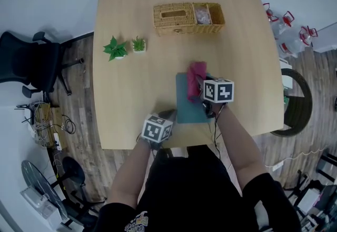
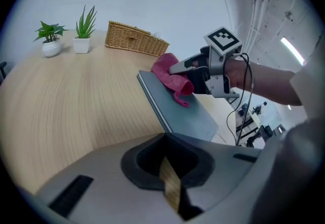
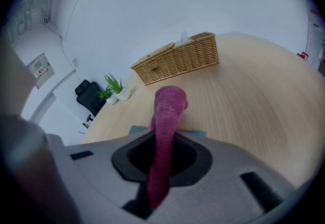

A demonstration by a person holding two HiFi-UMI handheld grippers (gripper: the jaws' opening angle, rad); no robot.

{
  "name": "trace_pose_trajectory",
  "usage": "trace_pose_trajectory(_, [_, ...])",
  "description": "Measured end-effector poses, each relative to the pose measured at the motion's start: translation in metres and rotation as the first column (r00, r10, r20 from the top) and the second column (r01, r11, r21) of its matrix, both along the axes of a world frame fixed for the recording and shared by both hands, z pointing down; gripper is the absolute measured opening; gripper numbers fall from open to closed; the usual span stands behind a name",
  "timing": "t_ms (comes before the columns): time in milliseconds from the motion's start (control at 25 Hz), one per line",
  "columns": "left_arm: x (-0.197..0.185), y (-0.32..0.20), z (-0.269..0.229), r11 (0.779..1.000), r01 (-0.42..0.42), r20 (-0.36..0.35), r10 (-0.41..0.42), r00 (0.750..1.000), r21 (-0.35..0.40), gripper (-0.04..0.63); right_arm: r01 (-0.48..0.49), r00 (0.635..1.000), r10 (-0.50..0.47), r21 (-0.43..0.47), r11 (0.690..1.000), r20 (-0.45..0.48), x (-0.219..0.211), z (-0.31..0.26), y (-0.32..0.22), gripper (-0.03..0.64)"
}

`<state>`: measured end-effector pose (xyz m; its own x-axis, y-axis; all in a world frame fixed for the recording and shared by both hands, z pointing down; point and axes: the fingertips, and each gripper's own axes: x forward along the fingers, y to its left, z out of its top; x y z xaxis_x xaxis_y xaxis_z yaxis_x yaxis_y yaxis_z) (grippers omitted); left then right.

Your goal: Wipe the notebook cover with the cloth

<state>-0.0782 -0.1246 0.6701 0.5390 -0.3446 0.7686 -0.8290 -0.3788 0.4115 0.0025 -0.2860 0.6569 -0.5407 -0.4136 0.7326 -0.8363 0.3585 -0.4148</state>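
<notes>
A teal notebook (image 1: 185, 111) lies flat near the table's front edge, with a pink cloth (image 1: 197, 74) draped over its far end. My right gripper (image 1: 203, 88) is shut on the cloth (image 3: 166, 116), which runs up between the jaws and bunches beyond the tips. From the left gripper view, the cloth (image 2: 171, 76) rests on the notebook (image 2: 185, 112) under the right gripper (image 2: 189, 69). My left gripper (image 1: 167, 116) hovers at the notebook's near left corner. Its jaws are shut with nothing between them (image 2: 170, 174).
A wicker basket (image 1: 188, 18) stands at the table's far side. Two small potted plants (image 1: 116, 48) (image 1: 138, 44) sit at the far left. A black office chair (image 1: 29, 62) is on the floor to the left. The table's front edge (image 1: 131, 147) is close to the person.
</notes>
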Motion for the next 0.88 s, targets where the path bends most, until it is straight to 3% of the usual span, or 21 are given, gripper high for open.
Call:
trace_pose_trajectory(680, [0.0,0.001,0.0,0.999,0.004,0.039,-0.006,0.999,0.047,0.006,-0.163,0.986,0.163,0.018,0.987,-0.025,0.099,-0.005,0.01,0.058])
trace_pose_trajectory(880, [-0.009,0.0,-0.012,0.989,0.117,-0.026,-0.115,0.993,0.091,0.008,-0.18,0.984,0.178,0.056,0.982,0.027,0.105,-0.025,0.026,0.058])
